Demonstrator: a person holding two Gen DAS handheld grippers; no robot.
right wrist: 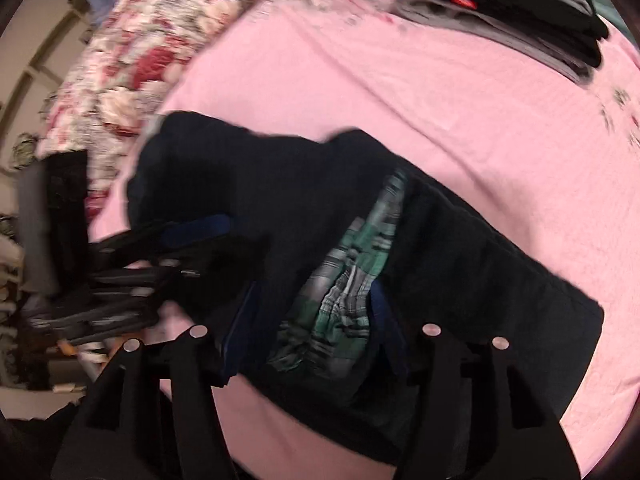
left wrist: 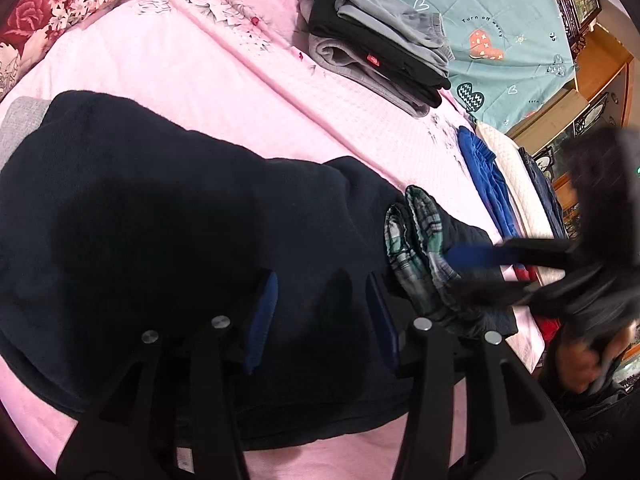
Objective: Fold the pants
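We start at the left claw [left wrist: 324, 312]; its blue pads [left wrist: 262, 320] stand apart over the dark navy pants [left wrist: 168, 216], with fabric lying between them but, as far as we can see, not pinched; we read it as released, hovering low on the cloth rather than gripping it. The right claw [right wrist: 308, 332] is likewise parted, its jaws straddling the plaid lining [right wrist: 344, 280] that shows at the folded-over waistband; the view is blurred, so we cannot say whether the pads brush the cloth, but nothing is clamped. In the left wrist view we see the same right claw coming in from the right edge, its blue finger [left wrist: 480, 256] lying against the plaid band, with a person's hand [left wrist: 580, 364] behind it.

Moving outward, the pants lie bunched and partly doubled on the pink bedspread [left wrist: 224, 92], one thick fold toward the left and the waistband end toward the right; we judge that both claws sit at the near edge because that is where the next fold would be gathered, and that the open jaws suggest a regrip is being set up.

Further off, a stack of folded clothes [left wrist: 380, 40] in grey and black rests well apart from the pants, likely finished pieces kept clear of the working area; a floral quilt [left wrist: 68, 4] borders the bed beyond.
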